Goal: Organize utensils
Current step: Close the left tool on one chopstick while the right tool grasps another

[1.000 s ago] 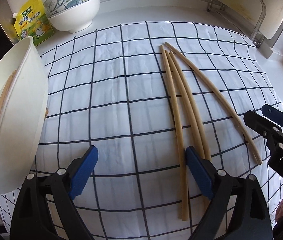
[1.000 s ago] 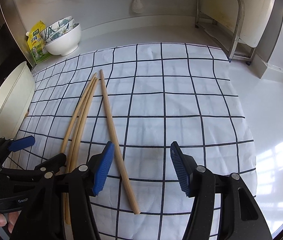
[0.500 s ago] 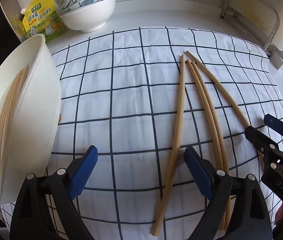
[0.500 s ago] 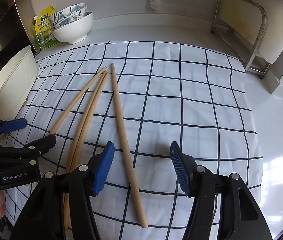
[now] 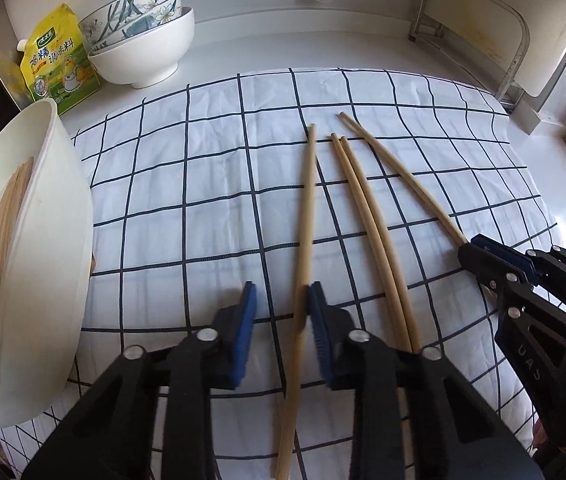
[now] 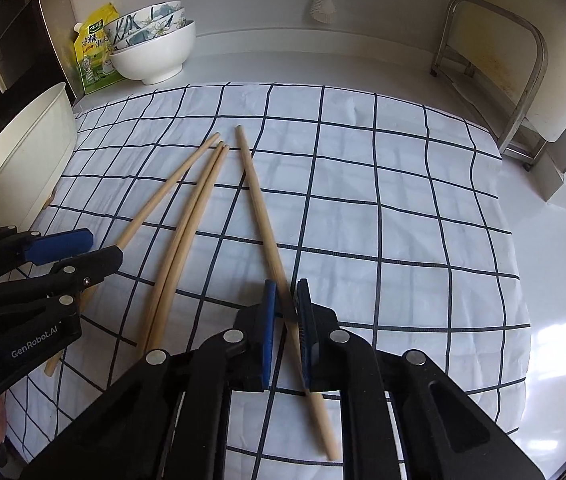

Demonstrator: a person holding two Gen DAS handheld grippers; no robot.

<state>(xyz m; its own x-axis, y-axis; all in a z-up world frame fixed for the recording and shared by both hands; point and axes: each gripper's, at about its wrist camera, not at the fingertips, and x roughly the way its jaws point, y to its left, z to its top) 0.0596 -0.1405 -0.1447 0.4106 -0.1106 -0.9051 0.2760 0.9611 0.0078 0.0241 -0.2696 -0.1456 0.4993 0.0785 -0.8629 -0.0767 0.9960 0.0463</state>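
Four loose wooden chopsticks lie on a white checked cloth spread over a pale counter, their far tips close together and their near ends fanned towards the cameras. The left gripper points steeply down over the leftmost chopstick. Its jaws are closing with that stick between them: the right blue pad touches the wood, while a clear gap shows between the stick and the left pad, so it is not yet clamped. The right gripper is closed on the rightmost chopstick. Its two blue pads pinch the stick a little way up from its near end, which sticks out below the jaws towards the near edge of the cloth. The middle pair of chopsticks lies side by side and touching, between the two gripped sticks, and neither gripper touches it. At the far left edge of the cloth a white tub is seen tilted, with several more chopsticks inside resting along its wall. At the far left of the counter, beyond the cloth, stands a stack of bowls, with a yellow packet just to its left. A metal rack stands at the far right.
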